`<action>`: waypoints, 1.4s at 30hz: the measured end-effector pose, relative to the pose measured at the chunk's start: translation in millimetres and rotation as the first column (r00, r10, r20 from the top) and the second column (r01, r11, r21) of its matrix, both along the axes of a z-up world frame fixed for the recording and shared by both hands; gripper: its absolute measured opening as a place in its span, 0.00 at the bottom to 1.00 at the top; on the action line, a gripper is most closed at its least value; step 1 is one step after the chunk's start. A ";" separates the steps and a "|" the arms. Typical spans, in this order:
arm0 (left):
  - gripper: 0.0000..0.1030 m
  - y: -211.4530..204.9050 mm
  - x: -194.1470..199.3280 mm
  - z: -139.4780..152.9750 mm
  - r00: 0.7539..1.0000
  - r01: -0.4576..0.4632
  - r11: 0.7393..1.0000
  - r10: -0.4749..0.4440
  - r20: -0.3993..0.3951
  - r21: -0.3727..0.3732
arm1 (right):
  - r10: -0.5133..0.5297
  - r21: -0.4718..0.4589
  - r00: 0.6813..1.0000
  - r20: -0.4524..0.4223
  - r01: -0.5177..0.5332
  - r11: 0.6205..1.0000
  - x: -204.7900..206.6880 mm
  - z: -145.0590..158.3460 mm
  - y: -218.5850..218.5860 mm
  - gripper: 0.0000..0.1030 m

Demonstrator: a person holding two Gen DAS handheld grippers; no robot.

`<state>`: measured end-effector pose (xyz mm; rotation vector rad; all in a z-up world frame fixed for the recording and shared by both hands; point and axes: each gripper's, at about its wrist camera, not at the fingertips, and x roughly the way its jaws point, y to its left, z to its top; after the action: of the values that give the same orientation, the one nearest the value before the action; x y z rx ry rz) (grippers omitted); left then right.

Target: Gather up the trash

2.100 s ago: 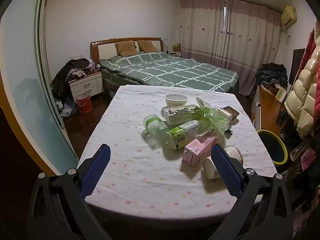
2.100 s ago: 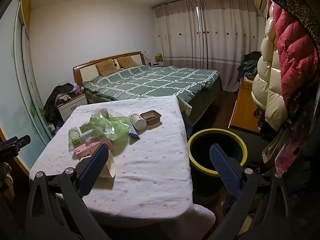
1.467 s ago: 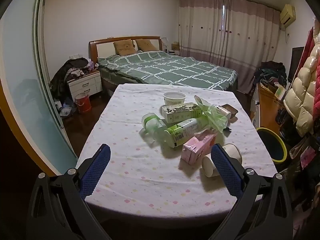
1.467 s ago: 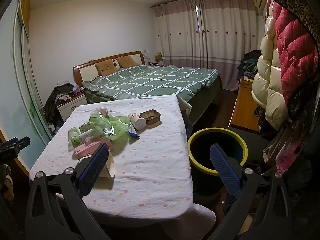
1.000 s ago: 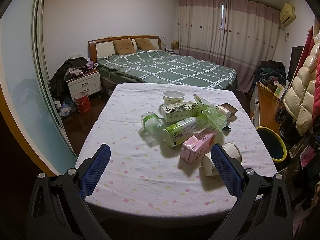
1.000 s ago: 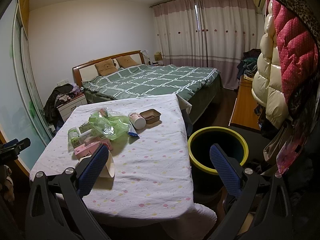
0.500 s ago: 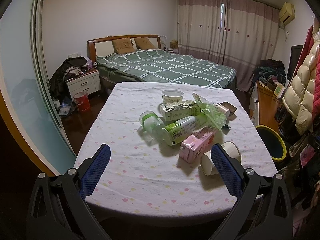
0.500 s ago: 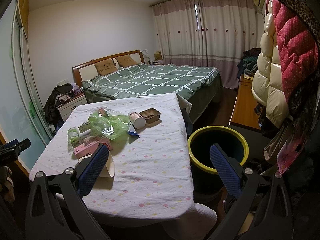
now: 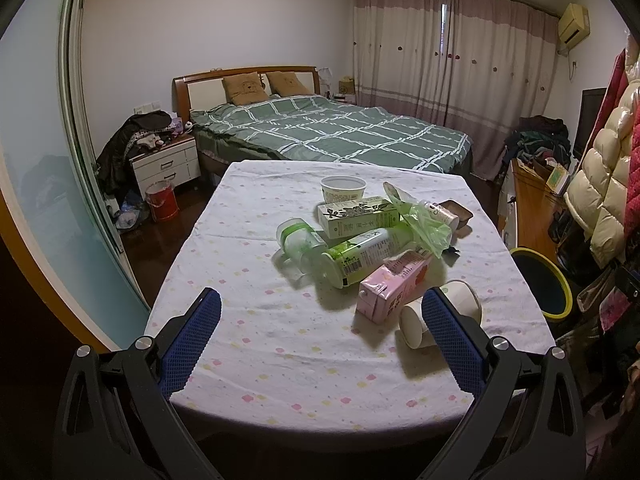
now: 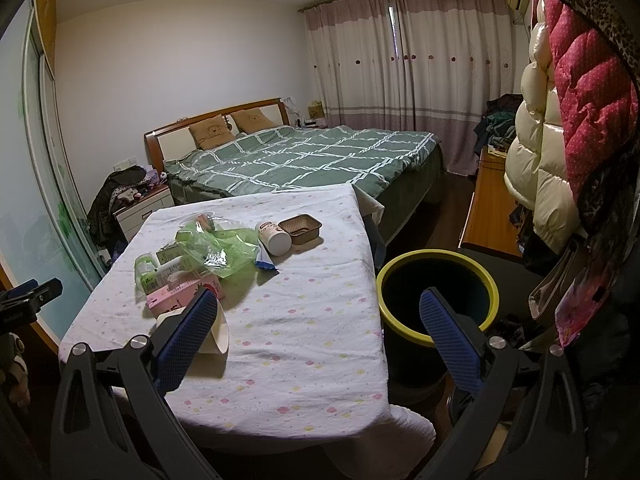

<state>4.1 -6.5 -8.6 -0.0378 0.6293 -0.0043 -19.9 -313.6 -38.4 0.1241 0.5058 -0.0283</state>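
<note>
Trash lies in a heap on the dotted tablecloth: a pink carton, a green-labelled bottle, a clear jar with a green lid, a white-green box, a green plastic bag, a white tub and two paper cups. My left gripper is open near the table's front edge, short of the heap. My right gripper is open over the table's right corner. A yellow-rimmed black bin stands beside the table. A brown tray and a lying cup sit farther back.
A bed with a green checked cover is behind the table. A nightstand and a red bucket are at the left by a glass sliding door. Puffy jackets hang at the right, above a wooden cabinet.
Both views have drifted slightly back and up, so the table and trash sit a little lower and smaller. Neither gripper has changed its opening, and no item has moved.
</note>
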 end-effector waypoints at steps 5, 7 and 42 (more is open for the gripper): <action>0.96 -1.6 1.3 -2.4 1.000 0.002 1.000 -0.002 -0.004 0.001 | 0.001 0.001 1.000 -0.001 -0.001 1.000 0.4 0.2 -0.1 0.94; 0.96 -2.3 1.6 -3.1 1.000 0.004 1.000 -0.004 -0.005 0.002 | 0.001 0.001 1.000 -0.001 -0.001 1.000 0.4 0.2 0.0 0.94; 0.96 4.0 11.7 -11.9 0.999 -0.018 1.000 0.018 -0.034 0.001 | 0.076 0.021 0.995 -0.058 -0.075 0.997 30.7 -23.4 16.7 0.94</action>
<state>15.8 -2.5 -20.6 -0.0425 0.6633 0.0136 10.8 -296.9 -61.8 0.1222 0.5696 0.0471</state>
